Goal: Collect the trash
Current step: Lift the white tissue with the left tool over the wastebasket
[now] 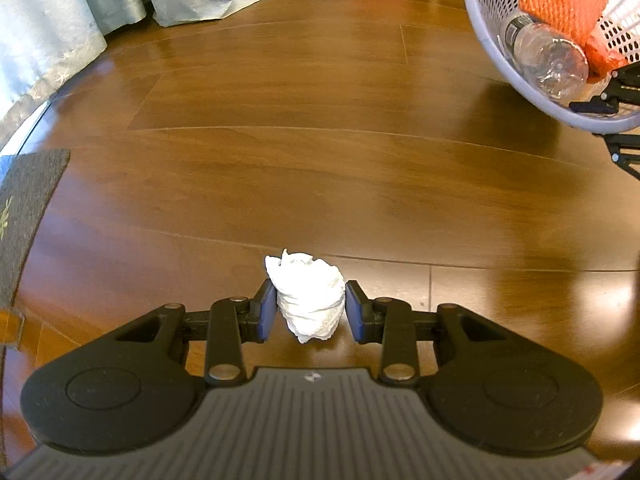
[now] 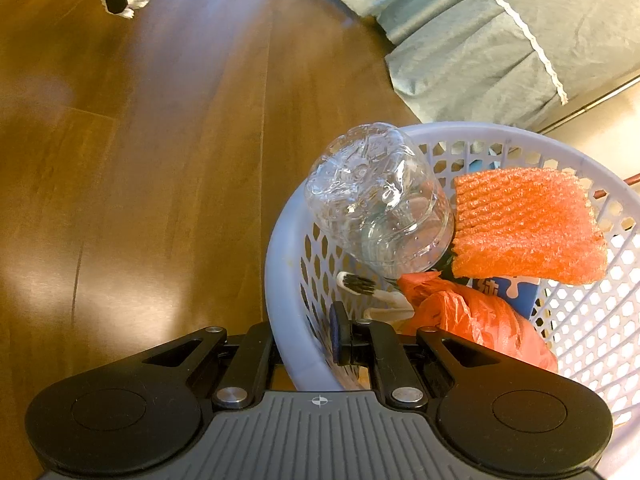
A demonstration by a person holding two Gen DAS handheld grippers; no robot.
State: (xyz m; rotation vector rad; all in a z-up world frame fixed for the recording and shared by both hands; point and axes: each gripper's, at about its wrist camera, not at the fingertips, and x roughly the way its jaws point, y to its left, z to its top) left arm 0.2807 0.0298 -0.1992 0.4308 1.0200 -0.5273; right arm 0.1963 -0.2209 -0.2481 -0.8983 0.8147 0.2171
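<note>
Left gripper [image 1: 311,307] jaws pinch a crumpled tissue [image 1: 309,295] over open wooden floor [image 1: 320,184]; right gripper [image 2: 306,338] jaws clamp the laundry basket [image 2: 280,280] rim.

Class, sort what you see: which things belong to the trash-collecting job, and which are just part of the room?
Part of the job:
- crumpled white tissue wad in the left claw
- lavender perforated plastic basket held by the right claw
- clear plastic bottle
- orange foam netting
- orange plastic bag

Just lying about:
- grey-green curtains
- grey doormat
</note>
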